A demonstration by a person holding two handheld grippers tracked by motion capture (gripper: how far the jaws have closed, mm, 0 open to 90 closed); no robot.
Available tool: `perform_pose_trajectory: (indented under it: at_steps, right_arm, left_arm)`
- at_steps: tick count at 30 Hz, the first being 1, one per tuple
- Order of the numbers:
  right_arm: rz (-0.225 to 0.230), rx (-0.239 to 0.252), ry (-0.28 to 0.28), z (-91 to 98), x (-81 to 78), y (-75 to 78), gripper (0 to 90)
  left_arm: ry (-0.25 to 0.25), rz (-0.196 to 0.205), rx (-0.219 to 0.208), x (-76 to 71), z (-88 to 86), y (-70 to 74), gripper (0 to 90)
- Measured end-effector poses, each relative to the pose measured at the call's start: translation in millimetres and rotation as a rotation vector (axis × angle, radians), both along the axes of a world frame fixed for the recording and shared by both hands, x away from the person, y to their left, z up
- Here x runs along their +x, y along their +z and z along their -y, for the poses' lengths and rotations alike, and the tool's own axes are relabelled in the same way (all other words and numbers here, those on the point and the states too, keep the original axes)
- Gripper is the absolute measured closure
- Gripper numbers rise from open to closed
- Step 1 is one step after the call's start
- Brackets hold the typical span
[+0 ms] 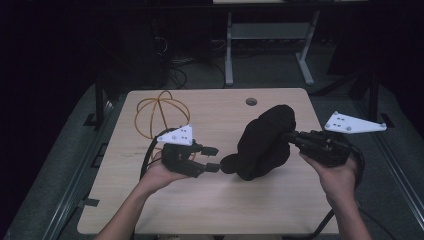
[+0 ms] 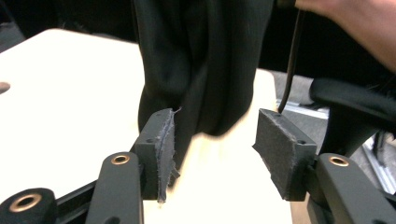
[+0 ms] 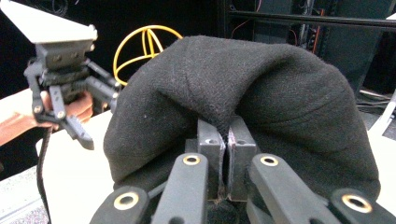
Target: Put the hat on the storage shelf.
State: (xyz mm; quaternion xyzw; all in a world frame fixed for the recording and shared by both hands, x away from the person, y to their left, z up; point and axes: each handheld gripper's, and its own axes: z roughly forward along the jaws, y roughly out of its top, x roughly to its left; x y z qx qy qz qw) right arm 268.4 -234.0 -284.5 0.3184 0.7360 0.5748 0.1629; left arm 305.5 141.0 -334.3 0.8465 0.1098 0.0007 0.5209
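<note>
Black knitted cloth (image 1: 265, 142) hangs soft and limp above the wooden table (image 1: 210, 200) — right gripper (image 1: 295, 136) pinched tight on a fold; left gripper (image 1: 212, 158), jaws apart, should take the dangling lower edge.

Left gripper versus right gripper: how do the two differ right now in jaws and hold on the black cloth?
The left gripper stands with its jaws apart and its pads off the black cloth; the right gripper is shut on a fold of it. The left gripper sits low beside the cloth's hanging end, while the right gripper carries the bundle above the table. Both are hand-held, black, and topped by a grey plate.
</note>
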Motion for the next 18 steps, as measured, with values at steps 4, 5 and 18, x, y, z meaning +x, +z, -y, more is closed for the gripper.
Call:
perform_pose_trajectory:
  at_steps: [4,5,18]
  right_arm:
    - [-0.008,-0.003,0.004,-3.2,6.2,10.0,87.6]
    - [-0.007,-0.006,0.006,-3.9,7.5,11.9,87.6]
    - [0.005,-0.024,0.030,-23.9,27.9,41.7,87.5]
  left_arm:
    - [0.023,0.013,0.045,-6.1,-10.0,-10.8,45.0]
    - [0.025,0.013,0.053,-7.4,-12.2,-14.0,44.8]
    - [0.069,0.034,0.117,-19.7,-32.4,-46.5,41.5]
